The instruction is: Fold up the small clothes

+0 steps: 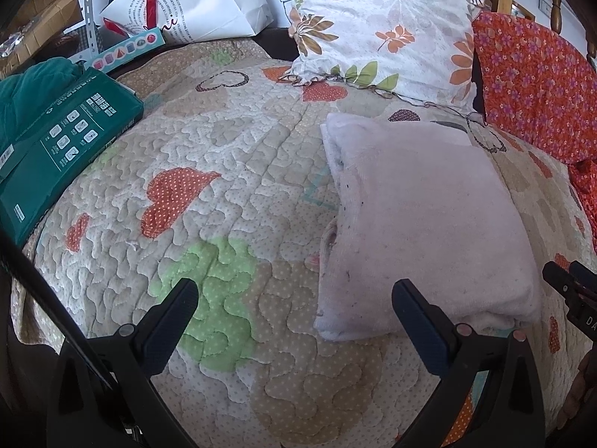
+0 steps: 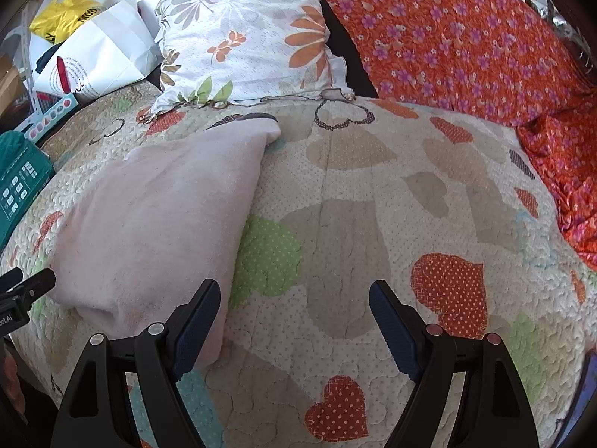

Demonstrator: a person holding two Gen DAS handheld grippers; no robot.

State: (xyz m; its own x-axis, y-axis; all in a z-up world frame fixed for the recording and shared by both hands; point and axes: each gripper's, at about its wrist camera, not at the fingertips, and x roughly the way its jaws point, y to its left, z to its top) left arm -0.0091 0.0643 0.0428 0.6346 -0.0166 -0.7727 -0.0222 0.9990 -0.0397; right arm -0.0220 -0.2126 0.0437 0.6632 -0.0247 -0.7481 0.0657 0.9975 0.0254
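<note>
A quilt [image 1: 231,171] patched with hearts covers the bed and fills most of both views. At its far end an orange flowered cloth [image 2: 466,44] lies beside a white leaf-print pillow [image 1: 377,26]. A pale pink garment [image 1: 429,220], folded into a thick rectangle, rests flat on the quilt in front of the pillow. A green box [image 1: 63,142] sits at the quilt's left edge, a white paper bag [image 1: 194,3] behind it. The left gripper [image 1: 294,298] hovers at the garment's near left corner, jaws wide apart and empty. The right gripper [image 2: 294,298] hangs just right of the garment, jaws also wide apart, holding nothing
</note>
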